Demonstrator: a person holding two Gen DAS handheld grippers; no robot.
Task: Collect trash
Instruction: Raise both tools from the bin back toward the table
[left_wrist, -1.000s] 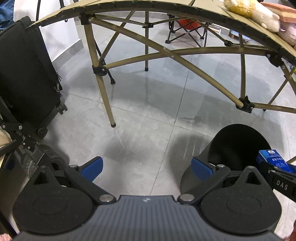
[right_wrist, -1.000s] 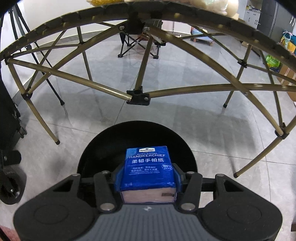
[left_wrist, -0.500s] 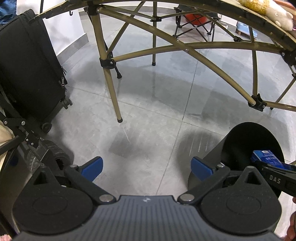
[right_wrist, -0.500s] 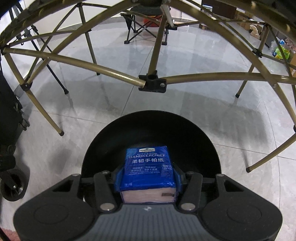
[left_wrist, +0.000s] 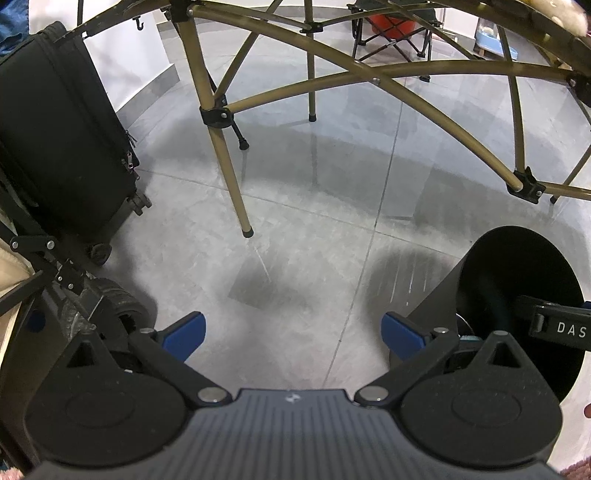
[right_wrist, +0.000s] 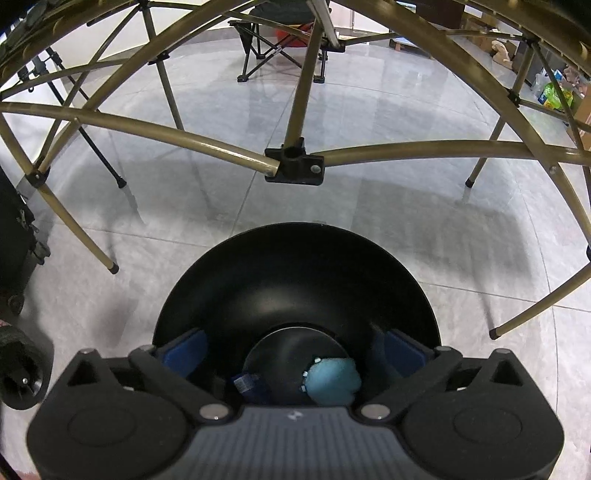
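The right gripper (right_wrist: 291, 347) has just been opened wide, nothing between its jaws; the blue tissue pack (right_wrist: 247, 384) is seen low in the frame, down inside the black bin (right_wrist: 295, 266), straight below; the left gripper (left_wrist: 291, 328) is held open and empty beside the bin.

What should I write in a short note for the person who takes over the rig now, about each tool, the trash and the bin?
Right tool: open, nothing between its pads, poised over the mouth of the black bin. Its jaws have just been opening.
Left tool: open and empty, over bare floor beside the bin.
Trash: the blue tissue pack lies at the bottom of the bin, next to a light blue crumpled item.
Done: the tissue pack is dropped in.
Left: lift the right tool clear of the bin and look for more trash; none shows on the floor in these views.
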